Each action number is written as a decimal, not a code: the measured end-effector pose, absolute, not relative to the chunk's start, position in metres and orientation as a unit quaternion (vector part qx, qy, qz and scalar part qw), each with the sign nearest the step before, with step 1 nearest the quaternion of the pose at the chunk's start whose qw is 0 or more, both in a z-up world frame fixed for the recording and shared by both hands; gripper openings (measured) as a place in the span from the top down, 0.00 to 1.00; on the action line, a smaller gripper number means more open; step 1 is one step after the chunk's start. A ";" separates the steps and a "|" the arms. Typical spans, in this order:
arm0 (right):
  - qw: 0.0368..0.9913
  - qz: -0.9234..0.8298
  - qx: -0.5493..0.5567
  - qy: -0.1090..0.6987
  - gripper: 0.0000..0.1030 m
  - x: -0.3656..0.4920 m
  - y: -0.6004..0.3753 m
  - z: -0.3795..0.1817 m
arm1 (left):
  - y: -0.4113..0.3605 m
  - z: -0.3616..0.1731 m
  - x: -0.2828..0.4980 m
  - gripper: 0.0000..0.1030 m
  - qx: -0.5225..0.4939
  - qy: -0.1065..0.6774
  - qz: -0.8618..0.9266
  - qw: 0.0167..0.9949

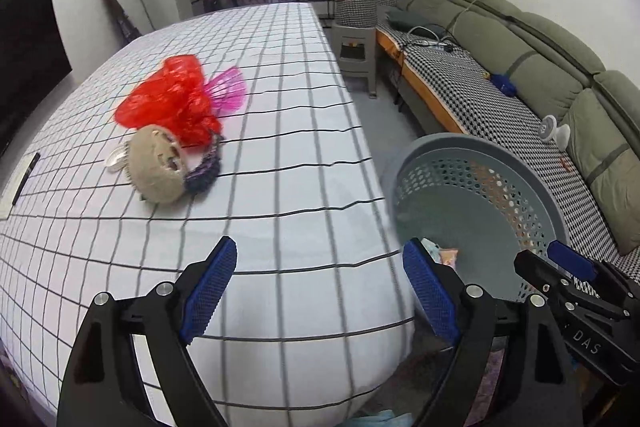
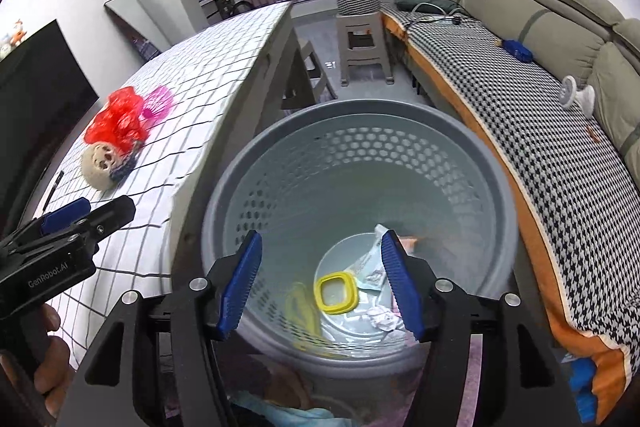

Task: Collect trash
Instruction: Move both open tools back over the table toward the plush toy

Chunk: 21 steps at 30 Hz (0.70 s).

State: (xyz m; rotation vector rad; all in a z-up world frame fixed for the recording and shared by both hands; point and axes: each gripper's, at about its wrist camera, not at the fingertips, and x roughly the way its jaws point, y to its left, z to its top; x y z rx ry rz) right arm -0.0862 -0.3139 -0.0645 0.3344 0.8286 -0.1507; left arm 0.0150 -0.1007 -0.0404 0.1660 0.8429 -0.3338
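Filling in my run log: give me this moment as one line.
left gripper open, empty, over table | right gripper open, empty, over bin | red bag on table

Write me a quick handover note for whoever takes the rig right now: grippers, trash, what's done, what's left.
Left gripper: jaws open, empty, over the table.
Right gripper: jaws open, empty, over the grey bin.
Done: yellow ring, crumpled paper and wrappers lie in the bin.
Left: red plastic bag, pink net, beige round piece and dark purple scrap, clustered on the table.
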 end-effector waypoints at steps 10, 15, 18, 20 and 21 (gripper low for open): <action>0.904 -0.024 0.132 0.407 0.42 -0.052 -0.265 -0.056 | -0.038 -0.040 0.026 0.19 0.062 0.401 -0.093 0.909; 0.905 0.002 0.105 0.412 0.42 -0.024 -0.233 -0.049 | -0.005 -0.040 0.035 0.19 0.049 0.399 -0.061 0.914; 0.905 0.017 0.087 0.416 0.42 -0.002 -0.211 -0.043 | 0.015 -0.041 0.043 0.19 0.041 0.399 -0.041 0.915; 0.904 0.027 0.079 0.419 0.42 0.011 -0.198 -0.041 | 0.028 -0.041 0.050 0.19 0.036 0.401 -0.027 0.915; 0.903 0.032 0.076 0.421 0.42 0.019 -0.191 -0.039 | 0.035 -0.041 0.053 0.19 0.032 0.401 -0.020 0.915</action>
